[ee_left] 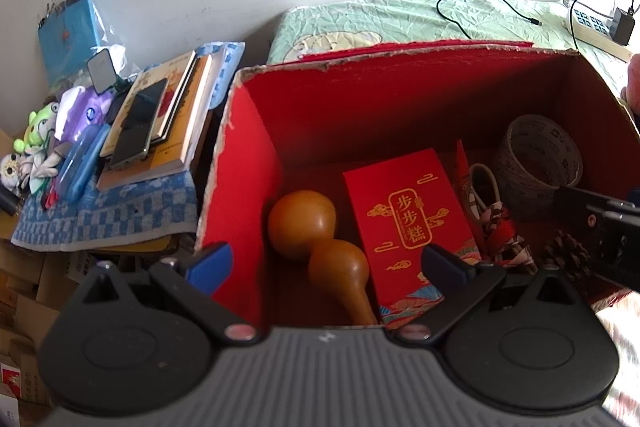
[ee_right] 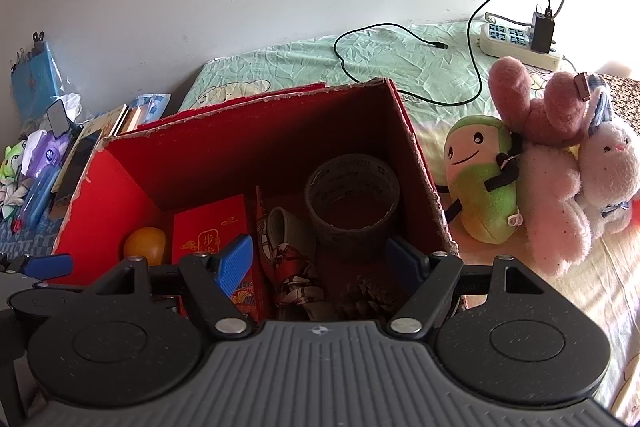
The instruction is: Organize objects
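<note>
Red box [ee_left: 256,147] on bed, holding gourd [ee_left: 316,231], red packet [ee_left: 408,223], tape roll [ee_right: 352,199] | left gripper [ee_left: 326,263] spread, empty, over box's near edge | right gripper [ee_right: 320,259] spread, empty, alongside

In the red box [ee_left: 256,155] are counted one gourd [ee_left: 316,231], one red packet [ee_left: 408,223], one tape roll [ee_left: 538,163], one pinecone [ee_left: 568,255]; three plush toys [ee_right: 552,163] at right.

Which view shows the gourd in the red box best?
The left wrist view: the whole gourd lies there, both bulbs and neck, beside the red packet. The right wrist view shows only its round end, the rest hidden behind the packet and fingers.
</note>
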Motion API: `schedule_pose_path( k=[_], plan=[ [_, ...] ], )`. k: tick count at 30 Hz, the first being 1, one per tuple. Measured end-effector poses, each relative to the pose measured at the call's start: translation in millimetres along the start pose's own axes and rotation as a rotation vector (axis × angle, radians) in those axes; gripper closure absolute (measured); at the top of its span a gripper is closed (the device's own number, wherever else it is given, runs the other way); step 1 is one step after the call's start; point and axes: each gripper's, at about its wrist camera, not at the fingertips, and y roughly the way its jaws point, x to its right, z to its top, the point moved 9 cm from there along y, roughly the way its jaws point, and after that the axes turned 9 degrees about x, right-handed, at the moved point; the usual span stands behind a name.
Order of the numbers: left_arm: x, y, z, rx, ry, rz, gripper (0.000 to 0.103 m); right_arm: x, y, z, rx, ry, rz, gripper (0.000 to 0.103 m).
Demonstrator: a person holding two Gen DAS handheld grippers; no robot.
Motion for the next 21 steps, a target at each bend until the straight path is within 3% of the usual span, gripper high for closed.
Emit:
schedule_pose_path(
  k=[21],
  plan=[
    [-1.8,-0.9,-1.7,-0.002,0.0,0.001,0.002,-0.8,-2.3,-2.2,-0.002,-0.001,0.003,0.027]
  ],
)
